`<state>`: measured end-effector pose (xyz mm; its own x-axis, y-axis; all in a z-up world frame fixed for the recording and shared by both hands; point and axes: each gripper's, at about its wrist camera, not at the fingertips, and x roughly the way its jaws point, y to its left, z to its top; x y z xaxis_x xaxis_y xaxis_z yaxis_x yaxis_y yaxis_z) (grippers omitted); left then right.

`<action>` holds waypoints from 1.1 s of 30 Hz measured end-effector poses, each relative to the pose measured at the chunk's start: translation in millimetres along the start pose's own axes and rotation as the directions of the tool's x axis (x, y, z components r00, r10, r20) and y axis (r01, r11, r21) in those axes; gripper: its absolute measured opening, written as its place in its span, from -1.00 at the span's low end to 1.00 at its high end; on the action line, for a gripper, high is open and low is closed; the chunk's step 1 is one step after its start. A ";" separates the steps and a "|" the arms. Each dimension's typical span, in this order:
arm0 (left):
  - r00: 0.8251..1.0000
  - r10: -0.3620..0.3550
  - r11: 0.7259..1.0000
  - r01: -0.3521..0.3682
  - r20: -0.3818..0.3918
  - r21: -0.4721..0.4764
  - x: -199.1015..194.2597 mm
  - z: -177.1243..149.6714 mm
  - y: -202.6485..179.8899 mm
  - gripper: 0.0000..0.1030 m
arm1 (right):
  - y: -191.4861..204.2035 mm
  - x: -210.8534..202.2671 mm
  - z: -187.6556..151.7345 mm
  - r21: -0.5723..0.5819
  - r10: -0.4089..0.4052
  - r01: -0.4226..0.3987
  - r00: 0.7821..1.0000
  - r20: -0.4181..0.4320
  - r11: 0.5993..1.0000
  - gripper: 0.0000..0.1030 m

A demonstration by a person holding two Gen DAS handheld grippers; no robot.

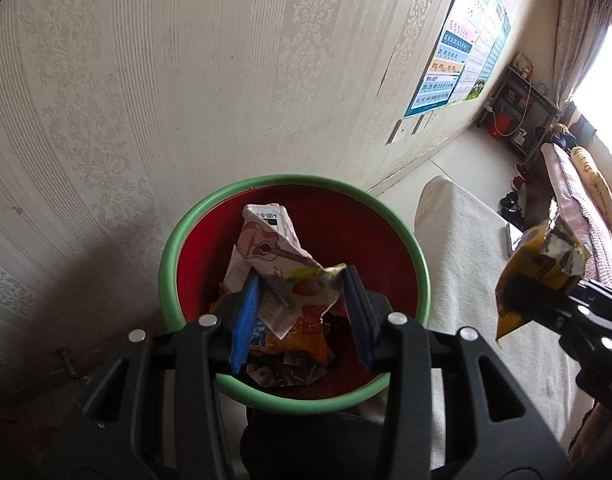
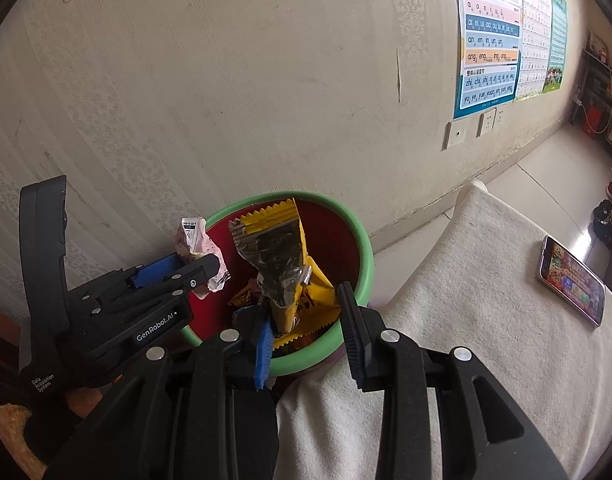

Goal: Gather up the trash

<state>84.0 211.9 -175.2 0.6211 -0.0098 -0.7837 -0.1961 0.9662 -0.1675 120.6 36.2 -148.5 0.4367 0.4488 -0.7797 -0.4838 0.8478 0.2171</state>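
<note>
Left gripper [image 1: 301, 304]: jaws apart around the pink wrapper [image 1: 273, 264], above the bin [image 1: 167, 264].
Right gripper [image 2: 306, 320]: jaws apart, yellow wrapper [image 2: 281, 264] against one.
Right view only: phone [image 2: 572, 280] on the bed [image 2: 466, 320].

A home bedroom: damask wallpaper [image 1: 145, 100], pinyin poster [image 2: 490, 48] (child's), curtains [image 1: 578, 32], blanket-covered bed [image 2: 486, 320].
</note>
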 end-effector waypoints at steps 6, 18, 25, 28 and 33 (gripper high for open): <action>1.000 0.002 1.000 -0.002 -0.006 0.000 4.7 2.4 2.5 -0.23 | 2.4 6.8 4.4 -0.007 0.000 0.000 1.000 -0.008 1.000 -0.40; 1.000 0.005 1.000 -0.006 -0.029 -0.015 15.2 3.5 3.7 -0.23 | 3.5 18.0 11.1 -0.006 0.010 -0.010 1.000 -0.027 1.000 -0.39; 0.999 0.013 1.000 -0.014 -0.041 -0.024 22.2 2.3 6.7 -0.21 | 5.9 24.4 20.0 -0.006 0.036 -0.036 0.999 -0.014 0.999 -0.25; 0.999 0.027 0.999 -0.028 -0.037 -0.044 22.5 3.0 9.4 0.04 | 7.8 24.6 25.0 -0.001 0.054 -0.054 0.999 0.002 0.999 0.03; 0.999 0.035 0.997 -0.037 -0.026 -0.062 17.5 -1.4 10.2 0.16 | 4.7 12.8 24.9 0.023 0.080 -0.081 0.996 0.040 0.996 0.28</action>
<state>91.8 221.3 -191.5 0.5943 0.0175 -0.8041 -0.2658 0.9479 -0.1757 142.8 52.9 -142.9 0.4265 0.5260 -0.7358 -0.4998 0.8151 0.2930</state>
